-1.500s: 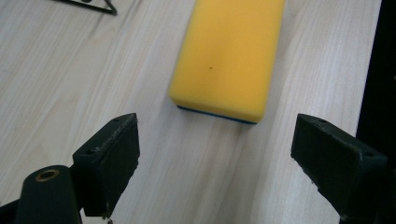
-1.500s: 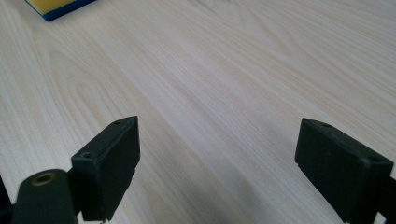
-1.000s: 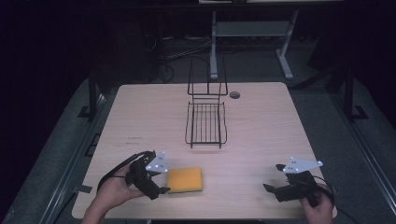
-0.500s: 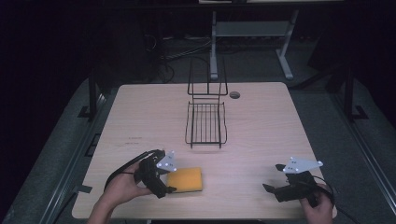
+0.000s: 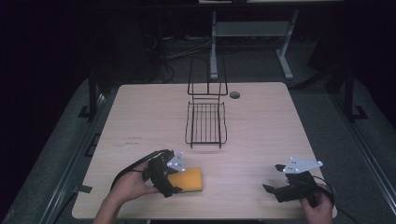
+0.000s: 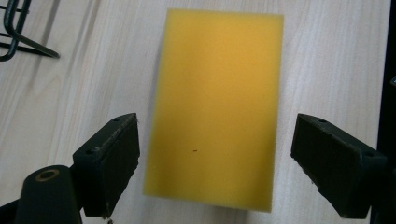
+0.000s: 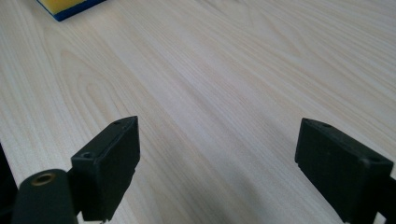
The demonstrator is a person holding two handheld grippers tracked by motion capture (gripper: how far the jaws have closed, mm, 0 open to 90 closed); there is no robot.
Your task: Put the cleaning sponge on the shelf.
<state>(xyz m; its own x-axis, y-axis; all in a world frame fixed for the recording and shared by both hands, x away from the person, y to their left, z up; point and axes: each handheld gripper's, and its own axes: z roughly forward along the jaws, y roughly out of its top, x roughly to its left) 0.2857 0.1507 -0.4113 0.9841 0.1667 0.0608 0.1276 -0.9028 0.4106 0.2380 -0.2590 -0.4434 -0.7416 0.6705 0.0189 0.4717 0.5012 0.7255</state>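
Note:
A yellow sponge (image 5: 190, 179) lies flat on the wooden table near its front edge. In the left gripper view the sponge (image 6: 215, 107) stretches away lengthwise. My left gripper (image 5: 173, 180) is open, one jaw on each side of the sponge's near end with a gap at both sides (image 6: 217, 140). My right gripper (image 5: 273, 178) stands open over bare wood at the front right, nothing between its jaws (image 7: 217, 149). A corner of the sponge (image 7: 65, 7), yellow over a blue underside, sits far off at the top left of the right gripper view.
A black wire rack (image 5: 205, 122) with an upright back stands at the table's middle, beyond the sponge; its corner (image 6: 14, 28) is at the top left of the left gripper view. A round cable hole (image 5: 234, 94) lies near the far edge.
My left gripper has moved right, up to the sponge, and its jaws now straddle the sponge's near end. The right gripper has stayed put.

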